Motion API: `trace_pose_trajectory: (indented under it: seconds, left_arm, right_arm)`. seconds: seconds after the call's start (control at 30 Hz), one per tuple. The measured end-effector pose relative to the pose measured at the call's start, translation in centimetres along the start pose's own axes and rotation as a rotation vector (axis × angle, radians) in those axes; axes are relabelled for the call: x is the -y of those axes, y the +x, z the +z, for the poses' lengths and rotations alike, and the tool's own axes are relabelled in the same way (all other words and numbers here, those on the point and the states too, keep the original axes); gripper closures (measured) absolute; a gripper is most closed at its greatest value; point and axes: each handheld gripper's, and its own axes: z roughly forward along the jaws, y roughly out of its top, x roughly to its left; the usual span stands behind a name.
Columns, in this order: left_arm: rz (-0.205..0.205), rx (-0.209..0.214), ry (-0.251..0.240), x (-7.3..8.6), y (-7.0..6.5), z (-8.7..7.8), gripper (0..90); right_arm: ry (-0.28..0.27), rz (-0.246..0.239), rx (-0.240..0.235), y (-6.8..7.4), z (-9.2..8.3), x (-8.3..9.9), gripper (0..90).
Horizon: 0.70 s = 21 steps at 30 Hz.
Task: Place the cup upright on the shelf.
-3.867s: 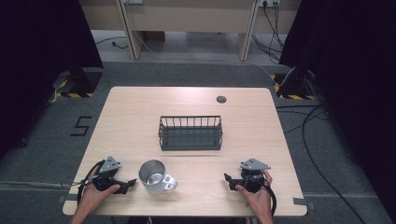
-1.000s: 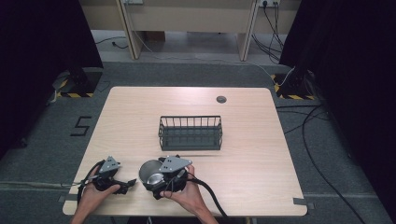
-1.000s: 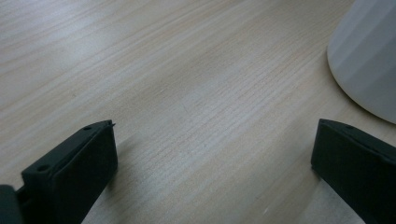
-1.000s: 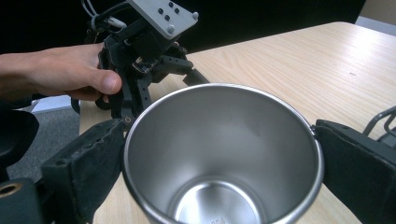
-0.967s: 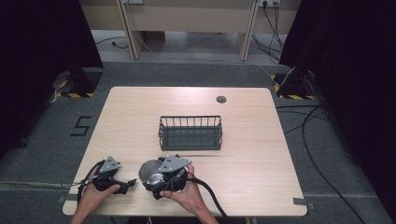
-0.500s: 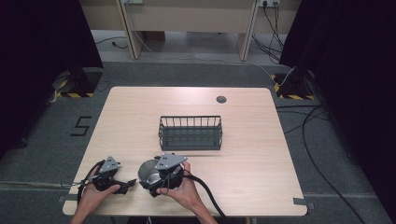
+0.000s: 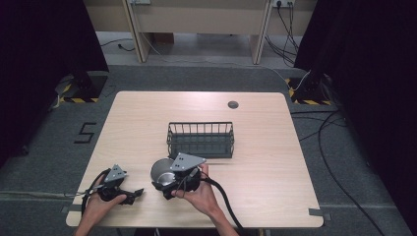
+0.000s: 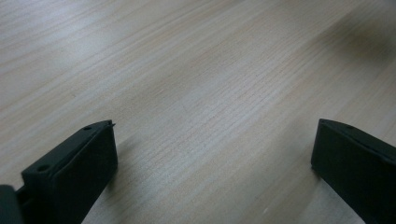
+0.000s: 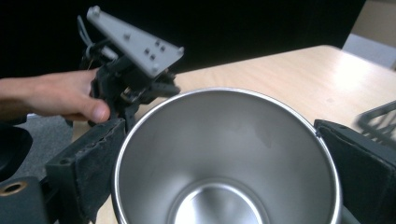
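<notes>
One steel cup (image 9: 224, 158) sits between the right tongs (image 7: 169, 184), whose jaws, having just been closing, press its rim from both sides. Its mouth tilts toward the wire basket (image 7: 200, 140) just beyond on the bench (image 7: 275, 147). Left tongs (image 7: 129, 195), spread, rest nearby.

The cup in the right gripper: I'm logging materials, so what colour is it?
Shiny silver steel; the cup shows best in the right gripper view.
</notes>
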Motion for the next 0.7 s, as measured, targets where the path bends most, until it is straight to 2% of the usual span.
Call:
trace_pose_trajectory:
  seconds: [0.1,0.13,0.2,0.47,0.7]
  left_arm:
    - [0.0,0.0,0.0,0.0,0.0,0.0,0.0]
    - [0.0,0.0,0.0,0.0,0.0,0.0,0.0]
    - [0.0,0.0,0.0,0.0,0.0,0.0,0.0]
    - [-0.003,0.0,-0.003,0.0,0.0,0.0,0.0]
    - [-0.003,0.0,-0.003,0.0,0.0,0.0,0.0]
  right_arm:
    - [-0.019,0.026,0.009,-1.3,-1.3,-0.9,6.1]
    - [-0.019,0.026,0.009,-1.3,-1.3,-0.9,6.1]
    - [-0.027,0.032,0.024,-2.2,-2.2,-1.5,6.1]
    - [-0.023,0.053,0.05,-4.3,-4.1,-2.7,6.1]
    - [-0.022,0.072,0.092,-6.5,-5.9,-4.2,6.1]
